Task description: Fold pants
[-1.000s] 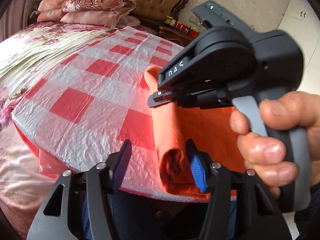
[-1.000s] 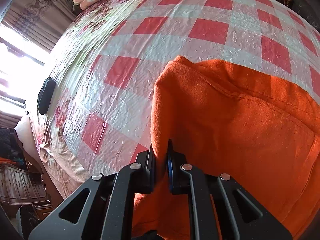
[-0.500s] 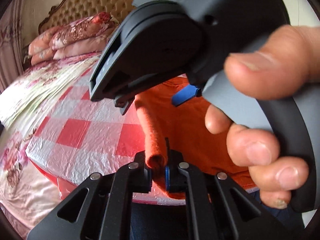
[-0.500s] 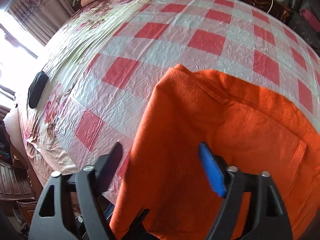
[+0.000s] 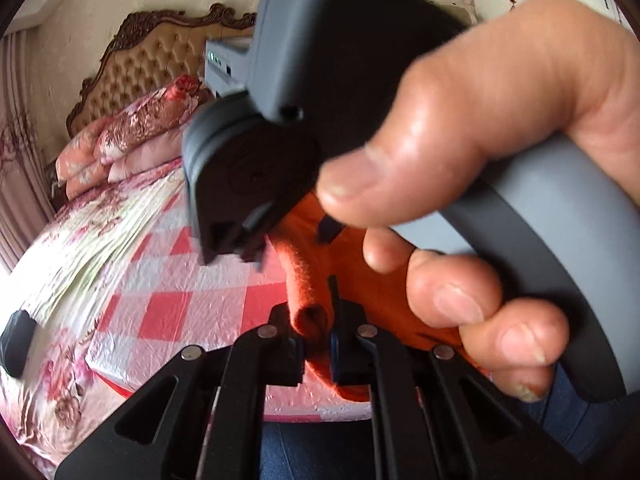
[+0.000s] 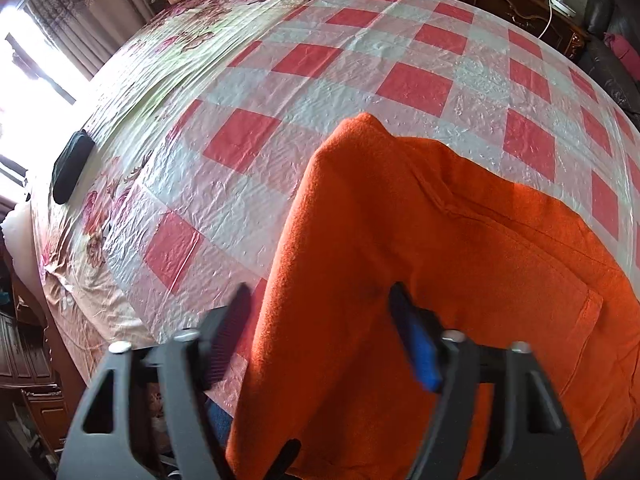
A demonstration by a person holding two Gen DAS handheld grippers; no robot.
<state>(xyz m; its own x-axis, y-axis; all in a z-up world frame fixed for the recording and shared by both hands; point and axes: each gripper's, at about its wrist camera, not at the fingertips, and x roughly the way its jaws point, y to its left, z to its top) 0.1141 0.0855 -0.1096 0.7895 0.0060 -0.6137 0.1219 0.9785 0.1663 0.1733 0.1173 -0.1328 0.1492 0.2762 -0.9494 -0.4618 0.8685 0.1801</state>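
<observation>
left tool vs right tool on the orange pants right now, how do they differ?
Left tool is shut, pinching a rolled edge of the orange pants; right tool has its jaws apart and closing, astride a fold of the pants without pressing it. The left tool's fingers sit nearly together; the right tool's stand wide, blurred by motion. Both work the near edge of the pants on the checkered sheet.

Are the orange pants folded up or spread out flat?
Folded: the orange pants lie doubled on the checkered sheet, their rolled fold edge showing layers.
</observation>
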